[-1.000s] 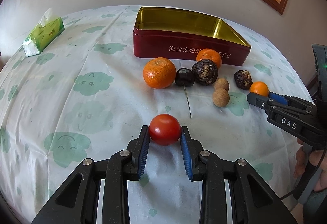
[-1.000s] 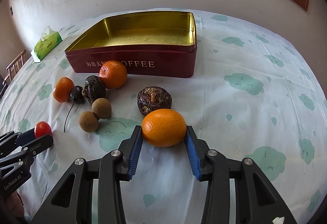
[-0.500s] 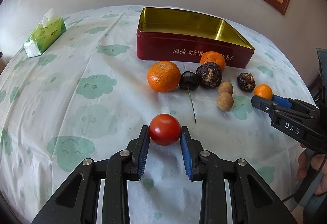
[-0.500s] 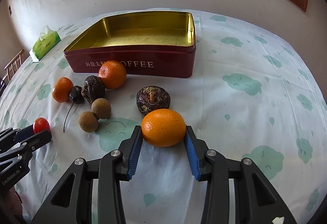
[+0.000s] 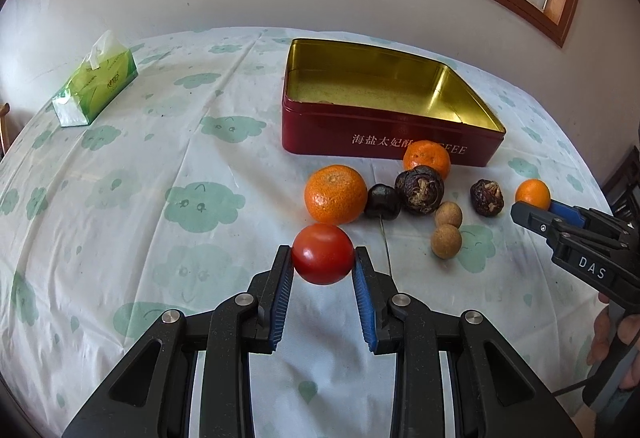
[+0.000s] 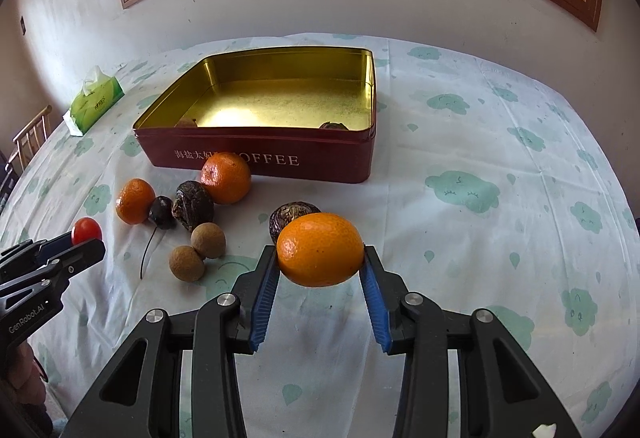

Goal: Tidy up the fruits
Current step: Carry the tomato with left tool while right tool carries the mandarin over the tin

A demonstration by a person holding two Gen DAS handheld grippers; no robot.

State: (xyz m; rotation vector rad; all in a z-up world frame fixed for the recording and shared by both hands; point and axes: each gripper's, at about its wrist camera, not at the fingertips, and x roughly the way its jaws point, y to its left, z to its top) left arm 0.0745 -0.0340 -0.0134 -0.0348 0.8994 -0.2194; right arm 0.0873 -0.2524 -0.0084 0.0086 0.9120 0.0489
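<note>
Cloud-printed tablecloth (image 5: 120,198) is being left bare on the tissue-box (image 5: 96,86) side of the red tin (image 6: 260,158), and beyond its far rim. A tomato (image 5: 323,253) is being gripped between the narrowed fingers of the left gripper (image 5: 323,270), in front of the tin; an orange (image 6: 320,249) is being clamped by the right gripper (image 6: 320,270). Loose fruits (image 6: 192,204) are being crowded against the tin's near wall.

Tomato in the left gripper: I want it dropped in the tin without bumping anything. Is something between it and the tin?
Yes. A mandarin and a cherry lie between the tomato and the tin; lifted over them, nothing visible blocks it.
</note>
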